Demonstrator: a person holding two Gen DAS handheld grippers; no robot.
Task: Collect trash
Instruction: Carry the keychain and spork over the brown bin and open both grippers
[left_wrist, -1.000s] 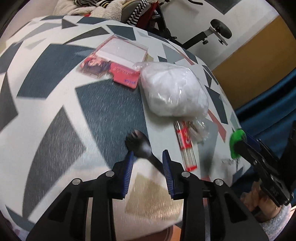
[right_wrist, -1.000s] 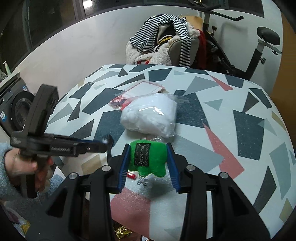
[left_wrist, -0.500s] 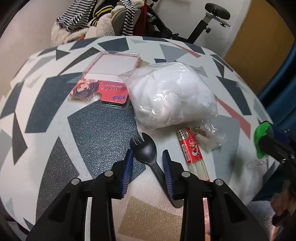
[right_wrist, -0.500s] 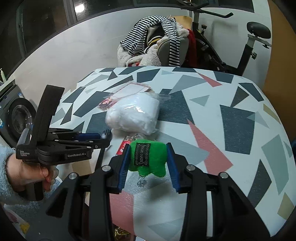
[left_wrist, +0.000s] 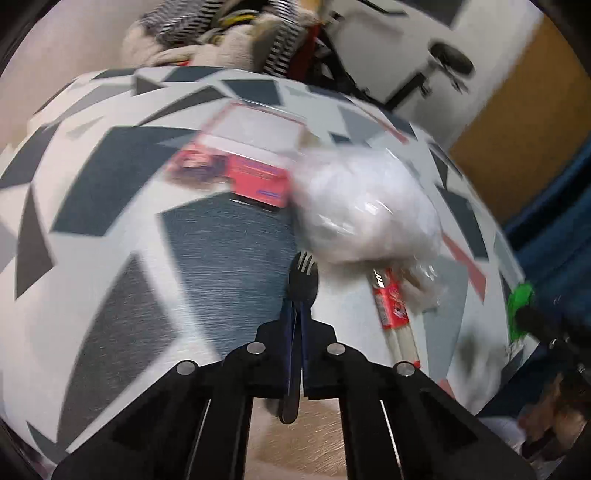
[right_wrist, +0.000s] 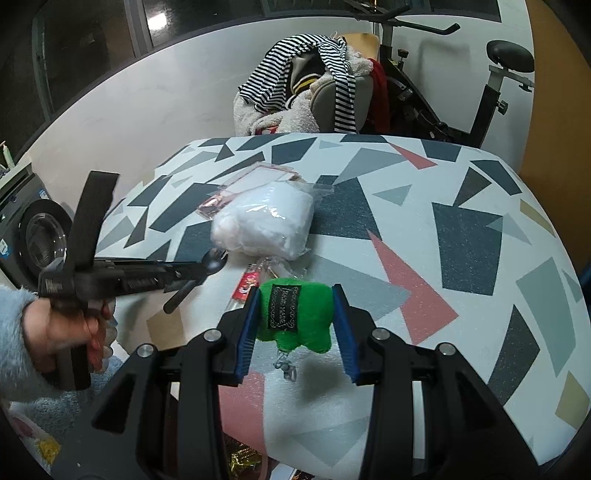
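The left gripper (left_wrist: 295, 314) was clenched on the handle of the black spork (left_wrist: 302, 275), whereas half a second earlier its jaws had been apart around it. The spork was lifted just above the desk (left_wrist: 110, 221), beside the one white bag (left_wrist: 365, 210). The right gripper (right_wrist: 295, 321) was kept grasping the one green plush (right_wrist: 295, 314) over the desk, as before. One red lighter (left_wrist: 388, 299) and one red card package (left_wrist: 255, 173) were counted on the desk.

No legible txt; black label (right_wrist: 283, 307) on green plush (right_wrist: 295, 317) unreadable.
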